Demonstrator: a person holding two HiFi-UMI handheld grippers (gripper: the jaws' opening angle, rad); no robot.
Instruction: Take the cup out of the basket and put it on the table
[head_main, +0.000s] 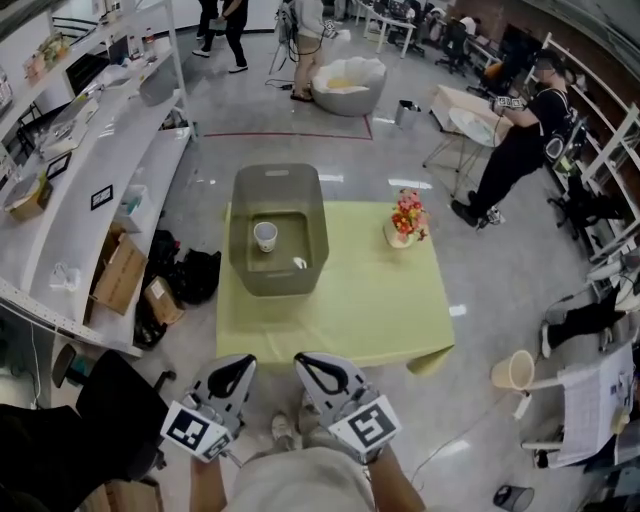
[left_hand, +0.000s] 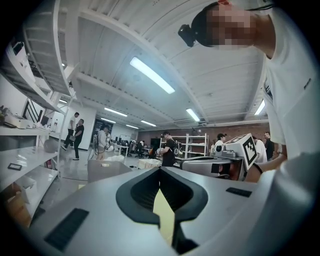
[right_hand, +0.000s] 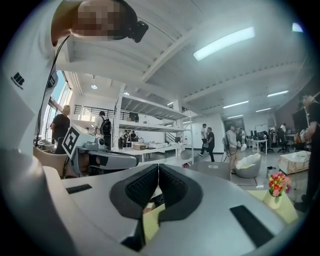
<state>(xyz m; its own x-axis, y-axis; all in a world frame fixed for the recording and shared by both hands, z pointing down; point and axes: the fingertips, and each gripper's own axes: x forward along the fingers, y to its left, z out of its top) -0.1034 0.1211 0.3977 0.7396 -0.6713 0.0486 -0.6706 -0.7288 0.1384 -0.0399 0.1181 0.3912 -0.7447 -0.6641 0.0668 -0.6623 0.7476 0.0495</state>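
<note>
Closest in, at the bottom of the head view, the left gripper (head_main: 238, 362) and the right gripper (head_main: 308, 362) are held side by side in front of the person's body, short of the near edge of the table. Each carries its cube with square black-and-white markers. In the left gripper view the dark ridged pads of the left gripper (left_hand: 160, 171) meet at their tips with nothing between them. The right gripper view shows the right gripper (right_hand: 158, 167) the same way, pressed together and empty.

Beyond them stands the low square table covered in a pale yellow-green cloth (head_main: 380, 300). On its left part sits the grey-green plastic basket (head_main: 275, 185), deep and rectangular, reaching past the table's far edge. The white paper cup (head_main: 265, 236) stands upright on the basket's floor, towards the left wall. A small white object (head_main: 300, 263) lies near it, too small to identify. At the table's far right corner is a small pot of red and yellow flowers (head_main: 405, 218).

To the left of the table, brown cardboard boxes (head_main: 120, 275) and black bags (head_main: 190, 275) lie on the floor below long white shelves (head_main: 90, 150). Farther back, a person in black clothing (head_main: 520, 140) stands at the right, and a white beanbag seat (head_main: 348, 85) rests on the grey floor.
</note>
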